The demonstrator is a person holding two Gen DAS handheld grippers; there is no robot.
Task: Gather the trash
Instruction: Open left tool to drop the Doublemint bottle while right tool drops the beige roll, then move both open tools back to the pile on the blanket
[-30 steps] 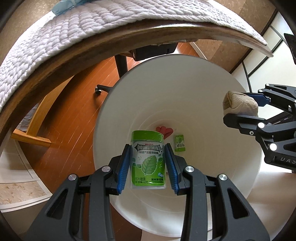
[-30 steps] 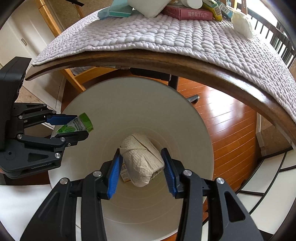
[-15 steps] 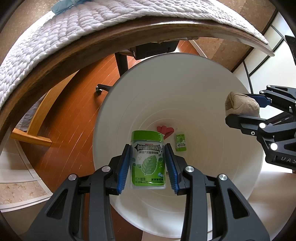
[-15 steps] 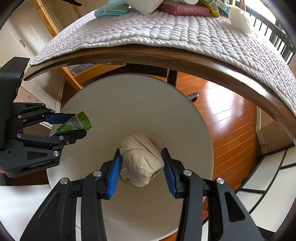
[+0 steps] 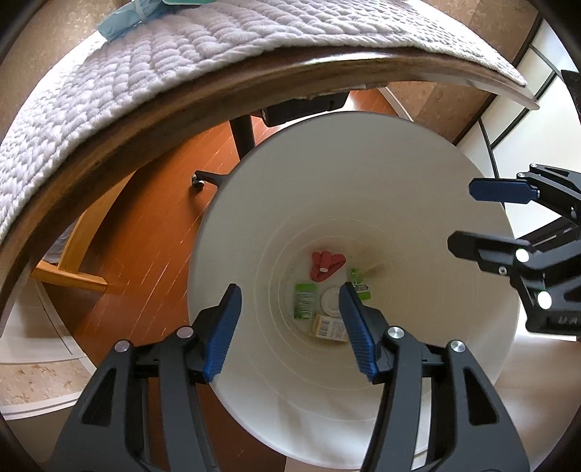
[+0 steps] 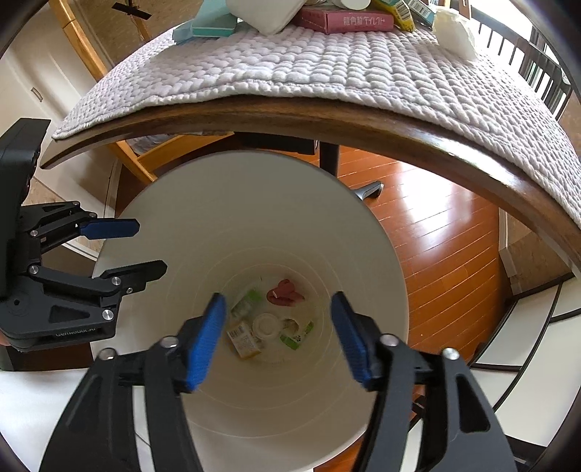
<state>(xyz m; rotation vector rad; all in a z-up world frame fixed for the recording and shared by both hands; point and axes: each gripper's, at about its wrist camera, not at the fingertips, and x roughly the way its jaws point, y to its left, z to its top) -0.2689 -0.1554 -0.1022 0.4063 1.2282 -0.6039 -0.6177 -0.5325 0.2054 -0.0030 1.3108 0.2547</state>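
1. We find both grippers poised over the mouth of the white bin [image 5: 417,203], pointing steeply down into it. The step in hand, in our judgement, is the release of trash into the bin.

2. Left gripper [image 5: 288,326]: its jaws are opening, a wide gap stands between the blue pads, and nothing is between them. Only the bin floor shows through the gap.

3. Right gripper [image 6: 276,336]: its jaws are likewise opening, parted wide, with nothing between them.

4. To finish the step well, we advise letting both pairs of jaws open fully before lifting, then raising the grippers straight up, clear of the rim and of each other, since they hang near one another over the same opening. The table edge [image 6: 326,119] overhangs just beside the bin — a withdrawal should avoid it.

5. Bin contents, seen at the bottom:
   - a green gum bottle [image 5: 304,301] lying on its side;
   - a small green packet [image 5: 357,281] near the far side;
   - a red piece [image 5: 325,265] whose nature we cannot tell;
   - a round white lid-like item [image 5: 330,303] in the middle;
   - a yellowish barcoded packet [image 5: 326,326] toward the near side.

6. Outstanding trash, in our judgement: on the quilted cover [image 6: 326,69] of the table lie a pink box [image 6: 345,20], a crumpled white tissue [image 6: 454,32] and pale blue packs [image 6: 207,23] — so collection is not yet complete.
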